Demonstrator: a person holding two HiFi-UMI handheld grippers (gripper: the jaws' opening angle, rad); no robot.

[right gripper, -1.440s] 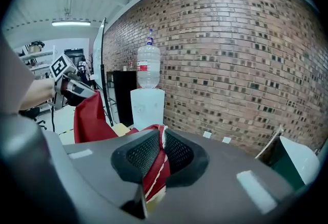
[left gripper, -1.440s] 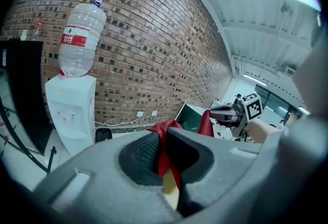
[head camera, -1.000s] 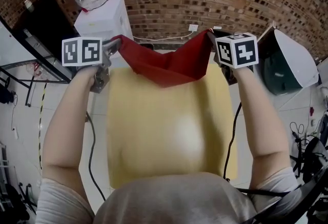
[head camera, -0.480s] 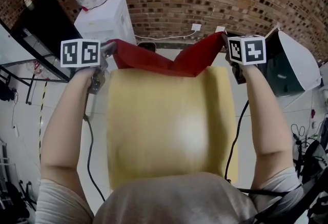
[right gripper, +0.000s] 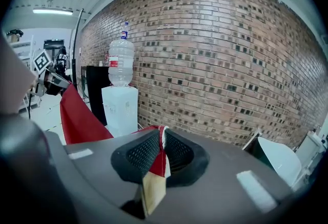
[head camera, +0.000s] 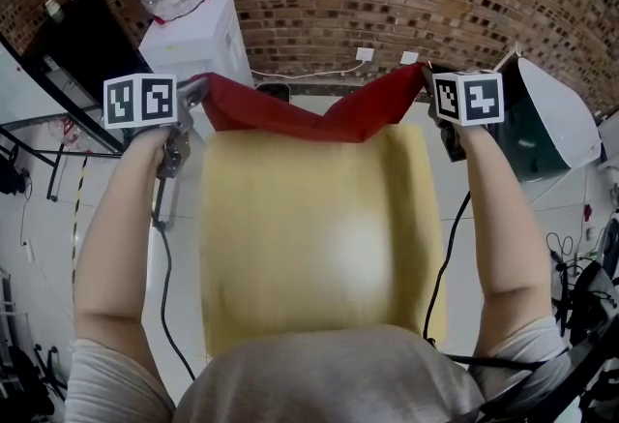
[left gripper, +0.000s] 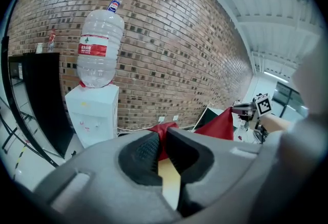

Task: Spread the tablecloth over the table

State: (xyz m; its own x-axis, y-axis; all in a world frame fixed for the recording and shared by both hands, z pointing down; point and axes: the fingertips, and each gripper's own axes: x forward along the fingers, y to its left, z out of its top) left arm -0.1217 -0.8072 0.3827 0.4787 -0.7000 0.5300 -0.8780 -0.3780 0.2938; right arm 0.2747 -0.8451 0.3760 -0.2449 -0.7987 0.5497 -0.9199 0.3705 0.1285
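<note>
Tablecloth corners in left claw, right claw

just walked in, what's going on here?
A person holds a gripper in each hand. The left gripper and the right gripper are each shut on one end of the red fabric tablecloth, which hangs stretched between them at the far end of the yellow rectangular table. The tabletop is uncovered; the cloth is not yet spread.

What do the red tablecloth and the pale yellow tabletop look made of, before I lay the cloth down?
The red tablecloth looks like thin fabric with a matt finish: it sags and folds softly between its held corners. The pale yellow tabletop looks hard and smooth, with a soft patch of sheen. It may be laminate or painted board; I can't tell which.
</note>
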